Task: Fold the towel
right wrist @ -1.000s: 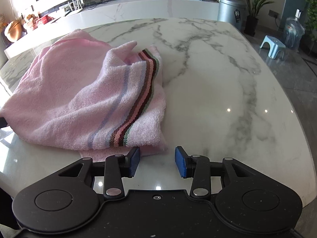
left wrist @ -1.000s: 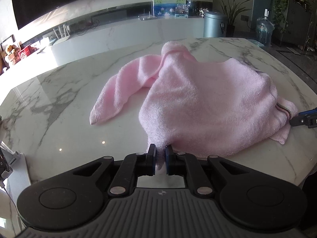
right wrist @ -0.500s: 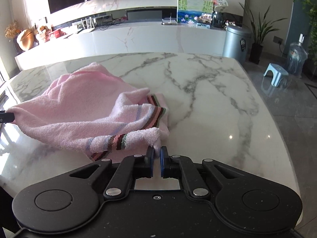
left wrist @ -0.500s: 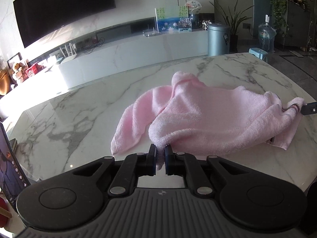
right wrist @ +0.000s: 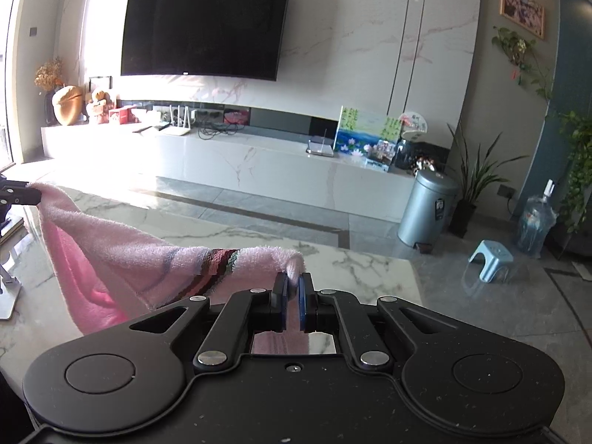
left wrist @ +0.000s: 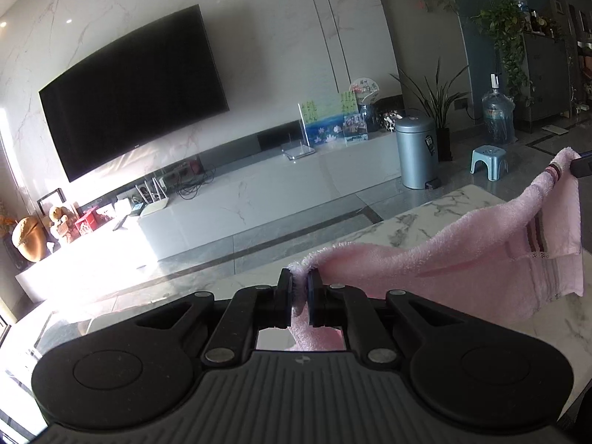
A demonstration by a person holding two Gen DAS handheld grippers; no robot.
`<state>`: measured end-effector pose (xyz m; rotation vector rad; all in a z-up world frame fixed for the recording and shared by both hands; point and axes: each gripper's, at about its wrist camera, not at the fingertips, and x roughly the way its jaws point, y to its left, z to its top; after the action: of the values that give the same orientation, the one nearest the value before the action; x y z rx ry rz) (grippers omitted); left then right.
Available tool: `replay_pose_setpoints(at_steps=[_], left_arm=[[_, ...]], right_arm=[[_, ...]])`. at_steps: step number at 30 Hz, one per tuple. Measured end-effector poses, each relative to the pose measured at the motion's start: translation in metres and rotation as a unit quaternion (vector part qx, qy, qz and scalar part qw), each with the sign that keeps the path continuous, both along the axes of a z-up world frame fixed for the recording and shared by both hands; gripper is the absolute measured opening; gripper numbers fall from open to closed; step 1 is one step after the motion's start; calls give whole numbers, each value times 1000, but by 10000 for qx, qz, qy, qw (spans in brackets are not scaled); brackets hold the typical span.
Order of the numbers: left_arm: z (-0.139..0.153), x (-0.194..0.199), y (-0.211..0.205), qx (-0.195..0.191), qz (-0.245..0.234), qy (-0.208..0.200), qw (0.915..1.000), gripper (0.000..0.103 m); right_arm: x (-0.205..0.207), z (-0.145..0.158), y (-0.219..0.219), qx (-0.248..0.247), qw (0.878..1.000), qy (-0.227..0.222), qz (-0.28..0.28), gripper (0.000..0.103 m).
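The pink towel [left wrist: 462, 270] with dark stripes near one end hangs in the air, stretched between both grippers above the marble table [left wrist: 436, 222]. My left gripper [left wrist: 299, 281] is shut on one corner of it. My right gripper [right wrist: 292, 283] is shut on the other corner, by the striped band [right wrist: 218, 262]. The towel [right wrist: 111, 259] sags between them and its lower part drops out of sight below. The right gripper's tip [left wrist: 581, 166] shows at the far right of the left wrist view; the left gripper's tip [right wrist: 18, 196] shows at the far left of the right wrist view.
The marble table [right wrist: 351, 262] ends just ahead, with grey floor beyond. A silver stand [right wrist: 7, 296] sits on the table at the left. Farther off are a TV console [right wrist: 240, 159], a metal bin [right wrist: 425, 207], a blue stool [right wrist: 492, 259] and a water bottle [right wrist: 536, 222].
Both grippers have risen from the table, lifting the towel off it by two corners. The right gripper, open a second ago, closed on the striped corner. Both cameras now look out over the room.
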<state>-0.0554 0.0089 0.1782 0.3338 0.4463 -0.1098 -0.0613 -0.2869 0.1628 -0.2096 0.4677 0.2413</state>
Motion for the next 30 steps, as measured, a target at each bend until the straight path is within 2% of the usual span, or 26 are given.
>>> replay_pose_setpoints(at_steps=[3,7,13,19,23,25,30], left_arm=[[19,-2,-2,66,-10,-224,9997,7],[21,-2,-12,114,-151,-128,9997,7],[-21,-3,-30,-3,-480,389,9981,7],[-69,0,-51,-193,-781,1027,9915,11],[-88,3,-50,-325,-897,1352,9862,14],[-97,3,-48,-379,-966,1521,9829,21],[-115,1,-34,-250,-866,1727,9809,22]], right_arm=[[-4,23,-1,24,9997,-226,-3,4],[-3,32,-1,-195,9993,-306,-90,4],[5,-2,-20,-385,9983,179,-388,4],[8,-49,-45,-468,9936,755,-700,4],[7,-77,-59,-503,9891,1082,-860,5],[7,-89,-65,-518,9866,1216,-957,7],[9,-105,-81,-595,9812,1385,-1204,11]])
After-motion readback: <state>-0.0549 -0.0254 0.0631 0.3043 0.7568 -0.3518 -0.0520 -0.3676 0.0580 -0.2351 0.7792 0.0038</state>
